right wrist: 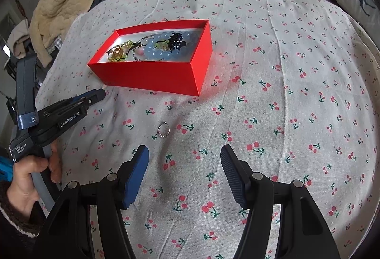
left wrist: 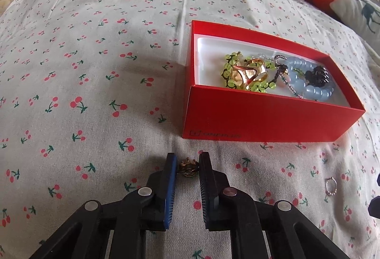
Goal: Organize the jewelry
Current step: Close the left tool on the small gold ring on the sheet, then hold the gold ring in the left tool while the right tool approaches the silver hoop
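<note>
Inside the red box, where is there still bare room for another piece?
In the red box, the white floor is bare at the end left of the green bead bracelet. From there past the gold ring to the blue bead bracelet it is crowded.

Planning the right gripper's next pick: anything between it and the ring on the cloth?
Nothing visible. The right gripper is open, and only bare cloth lies between it and the ring. The red box sits beyond the ring.
</note>
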Tool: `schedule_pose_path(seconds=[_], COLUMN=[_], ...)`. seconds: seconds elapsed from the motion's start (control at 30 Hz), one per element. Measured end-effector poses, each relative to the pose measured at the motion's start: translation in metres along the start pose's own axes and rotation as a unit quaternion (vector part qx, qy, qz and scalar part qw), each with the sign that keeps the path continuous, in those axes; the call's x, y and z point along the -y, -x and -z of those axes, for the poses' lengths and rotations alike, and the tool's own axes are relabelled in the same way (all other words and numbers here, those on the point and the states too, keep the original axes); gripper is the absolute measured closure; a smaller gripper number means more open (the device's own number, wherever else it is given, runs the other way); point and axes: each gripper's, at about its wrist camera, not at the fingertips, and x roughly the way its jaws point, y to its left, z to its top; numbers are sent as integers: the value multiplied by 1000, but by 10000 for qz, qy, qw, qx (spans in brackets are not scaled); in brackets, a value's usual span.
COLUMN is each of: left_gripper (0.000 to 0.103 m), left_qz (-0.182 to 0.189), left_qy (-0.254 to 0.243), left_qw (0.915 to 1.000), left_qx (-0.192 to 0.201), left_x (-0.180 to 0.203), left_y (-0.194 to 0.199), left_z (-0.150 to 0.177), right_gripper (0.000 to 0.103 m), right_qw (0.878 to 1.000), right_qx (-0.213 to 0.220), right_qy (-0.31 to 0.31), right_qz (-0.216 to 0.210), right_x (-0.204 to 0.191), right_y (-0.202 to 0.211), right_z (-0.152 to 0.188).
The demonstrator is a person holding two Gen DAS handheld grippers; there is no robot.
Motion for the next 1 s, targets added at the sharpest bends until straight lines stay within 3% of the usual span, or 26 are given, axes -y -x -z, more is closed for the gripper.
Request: schedule_pose_path(seconds=[0.27, 0.47, 0.5, 0.57, 0.67, 0.77, 1.0], left_gripper=[90, 90, 90, 90, 90, 90, 90], left_qz=[109, 328, 305, 224, 222, 292, 336], left_qy=[211, 689, 681, 649, 747, 839, 700], left_qw=[9996, 9969, 9971, 9976, 9969, 9960, 9968], left_qx=[-155, -173, -163, -128, -99, -139, -184], left_x=[-2, -4, -3, 0, -1, -3, 3], left_y=[22, 40, 41, 45, 48, 49, 47], left_z=[15, 32, 35, 40, 46, 52, 53], right_gripper=[37, 39, 42, 63, 64, 64, 73], right_qw=[9998, 9994, 9991, 9982, 9968, 9969, 9969], right_qx=[32, 120, 161, 214, 86, -124, 25], right_qy=[-10, 236, 297, 443, 625, 708, 767], right_qz=[-187, -220, -252, -338, -481, -307, -166], right_x=[5, -11, -15, -22, -31, -36, -36], right_y=[1, -8, -8, -10, -19, -36, -49], right_z=[5, 6, 6, 6, 7, 9, 2])
